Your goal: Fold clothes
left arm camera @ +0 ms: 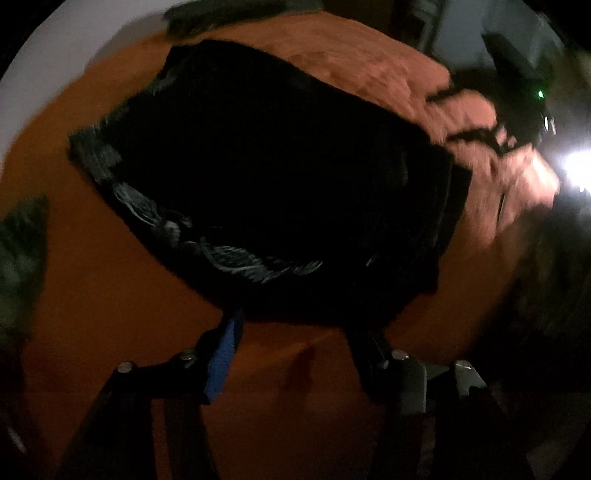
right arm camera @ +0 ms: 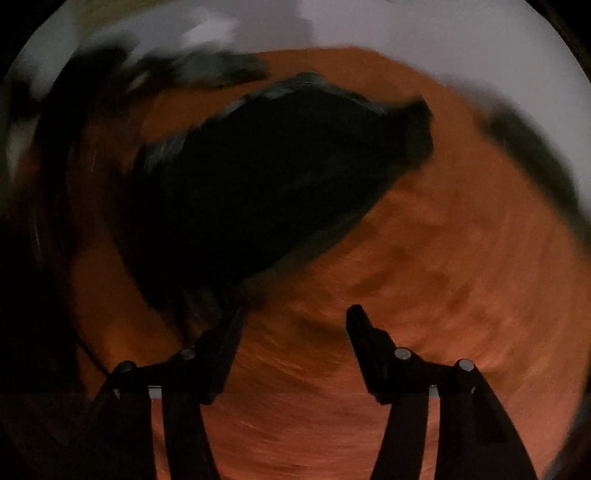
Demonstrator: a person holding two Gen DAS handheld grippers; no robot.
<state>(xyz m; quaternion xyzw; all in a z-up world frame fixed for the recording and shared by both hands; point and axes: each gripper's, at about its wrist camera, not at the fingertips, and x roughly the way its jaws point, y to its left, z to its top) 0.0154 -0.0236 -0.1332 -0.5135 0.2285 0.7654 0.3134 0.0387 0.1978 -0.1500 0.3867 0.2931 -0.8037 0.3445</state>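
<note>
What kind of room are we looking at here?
Probably a bedroom at home: a black garment lies on a wide orange-brown cover, likely a bed, with pale walls behind. The light is dim, so that is a guess.

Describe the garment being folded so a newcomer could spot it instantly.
Start from the orange-brown bedspread that fills both views. In its middle lies a black garment, folded into a compact slab. Its pale feather-like print along one edge and ribbed grey band at a corner separate it from the greenish cloth at the margin.
</note>
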